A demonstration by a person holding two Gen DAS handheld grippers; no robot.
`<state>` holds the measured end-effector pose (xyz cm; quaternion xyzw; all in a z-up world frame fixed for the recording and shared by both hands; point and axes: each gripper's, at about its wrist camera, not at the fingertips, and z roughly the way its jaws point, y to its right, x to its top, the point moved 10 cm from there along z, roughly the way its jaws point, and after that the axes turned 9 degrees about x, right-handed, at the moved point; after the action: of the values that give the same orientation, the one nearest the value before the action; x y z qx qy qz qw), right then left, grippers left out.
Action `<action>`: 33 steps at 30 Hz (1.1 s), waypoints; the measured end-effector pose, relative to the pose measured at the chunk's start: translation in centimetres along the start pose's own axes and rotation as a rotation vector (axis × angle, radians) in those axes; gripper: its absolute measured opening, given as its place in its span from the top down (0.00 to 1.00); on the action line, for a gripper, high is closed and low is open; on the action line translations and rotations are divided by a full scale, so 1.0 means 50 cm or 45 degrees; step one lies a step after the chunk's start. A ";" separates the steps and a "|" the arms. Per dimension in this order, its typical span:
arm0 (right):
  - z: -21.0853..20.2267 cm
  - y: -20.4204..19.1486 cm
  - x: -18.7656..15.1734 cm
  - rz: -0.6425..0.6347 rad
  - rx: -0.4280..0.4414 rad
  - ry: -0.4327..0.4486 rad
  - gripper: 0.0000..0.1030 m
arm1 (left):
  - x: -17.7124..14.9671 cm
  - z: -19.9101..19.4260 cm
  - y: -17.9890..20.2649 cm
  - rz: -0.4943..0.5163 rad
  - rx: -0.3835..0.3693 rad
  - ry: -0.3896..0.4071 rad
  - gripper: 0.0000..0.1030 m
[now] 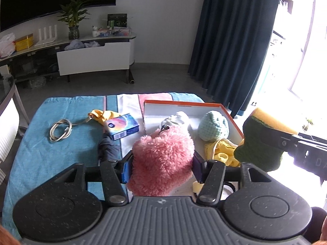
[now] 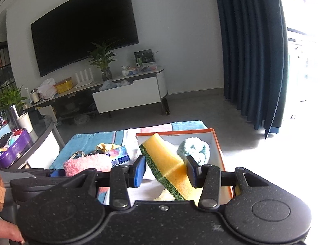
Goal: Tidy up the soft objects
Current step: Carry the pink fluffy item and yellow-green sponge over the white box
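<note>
My left gripper [image 1: 162, 164] is shut on a fluffy pink soft object [image 1: 163, 159] and holds it above the near left part of the orange-rimmed white box [image 1: 233, 118]. My right gripper [image 2: 166, 170] is shut on a yellow sponge with a green scouring side [image 2: 166, 163], held over the box [image 2: 217, 143]; it also shows at the right of the left wrist view [image 1: 263, 140]. Inside the box lie a mint crocheted ball [image 1: 213, 127], a white soft item [image 1: 177, 118] and a yellow knitted item [image 1: 221, 153].
On the blue towel [image 1: 51, 153] left of the box lie a coiled grey cable [image 1: 60, 132], a yellow cloth [image 1: 104, 115], a blue carton [image 1: 122, 127] and a dark cloth [image 1: 108, 149]. A TV stand [image 1: 92, 55] stands behind, a dark curtain [image 1: 235, 40] at right.
</note>
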<state>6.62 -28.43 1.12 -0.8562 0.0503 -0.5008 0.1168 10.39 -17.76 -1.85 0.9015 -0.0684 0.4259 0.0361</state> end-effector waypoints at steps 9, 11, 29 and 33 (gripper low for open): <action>-0.002 0.046 0.010 0.040 -0.056 0.026 0.49 | 0.014 0.026 0.028 0.021 -0.027 0.000 0.44; 0.001 0.051 0.013 0.043 -0.063 0.029 0.49 | 0.019 0.032 0.034 0.028 -0.031 0.001 0.44; 0.038 0.083 0.030 0.051 -0.087 0.025 0.48 | 0.041 0.071 0.065 0.057 -0.047 -0.014 0.44; 0.049 0.088 0.037 0.055 -0.095 0.029 0.48 | 0.045 0.080 0.068 0.058 -0.048 -0.021 0.44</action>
<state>9.81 -32.71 0.44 -0.8529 0.0889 -0.5057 0.0949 14.31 -21.84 -2.62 0.9023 -0.0973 0.4178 0.0426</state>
